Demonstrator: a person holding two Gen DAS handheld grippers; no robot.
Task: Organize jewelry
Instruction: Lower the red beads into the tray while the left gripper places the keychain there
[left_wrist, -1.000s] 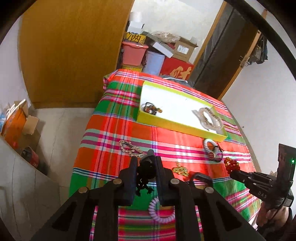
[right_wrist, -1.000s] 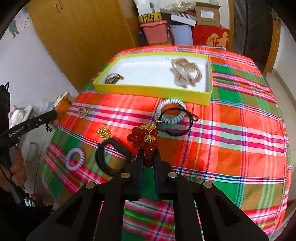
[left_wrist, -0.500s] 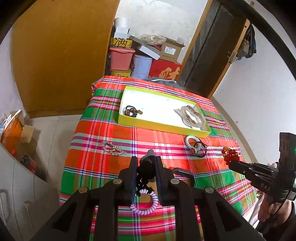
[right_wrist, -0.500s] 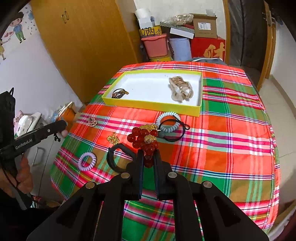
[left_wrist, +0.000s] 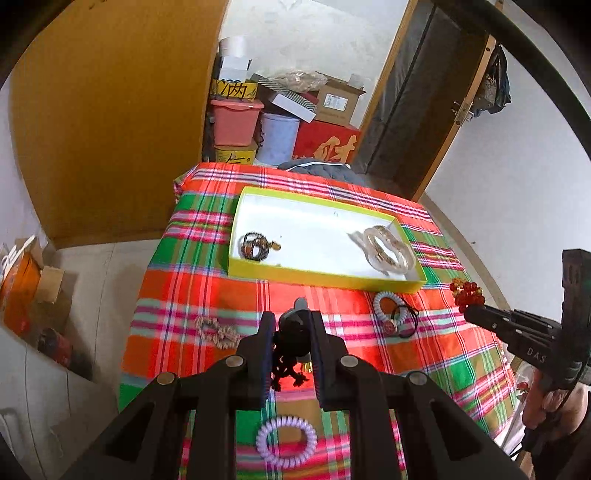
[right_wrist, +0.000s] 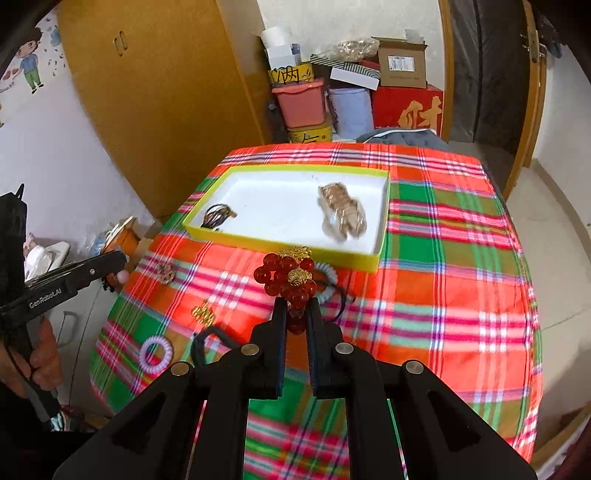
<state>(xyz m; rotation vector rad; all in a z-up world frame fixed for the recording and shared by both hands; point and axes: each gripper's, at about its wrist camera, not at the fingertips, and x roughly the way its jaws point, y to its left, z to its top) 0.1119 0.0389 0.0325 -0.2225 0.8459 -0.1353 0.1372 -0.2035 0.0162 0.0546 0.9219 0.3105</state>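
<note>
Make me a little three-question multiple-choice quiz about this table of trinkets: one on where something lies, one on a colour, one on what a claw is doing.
1. Where does the lilac coil hair tie lie?
A. in the yellow tray
B. on the plaid cloth
C. on the floor

2. What colour are the beads held by the right gripper?
A. red
B. blue
C. white

3. The left gripper is:
A. wide open, empty
B. shut on a dark ornament
C. resting in the tray

Answers: 1 B, it rests on the cloth, outside the tray. 2 A, the bead cluster is red with gold. 3 B, the dark ornament sits between its pads.
</note>
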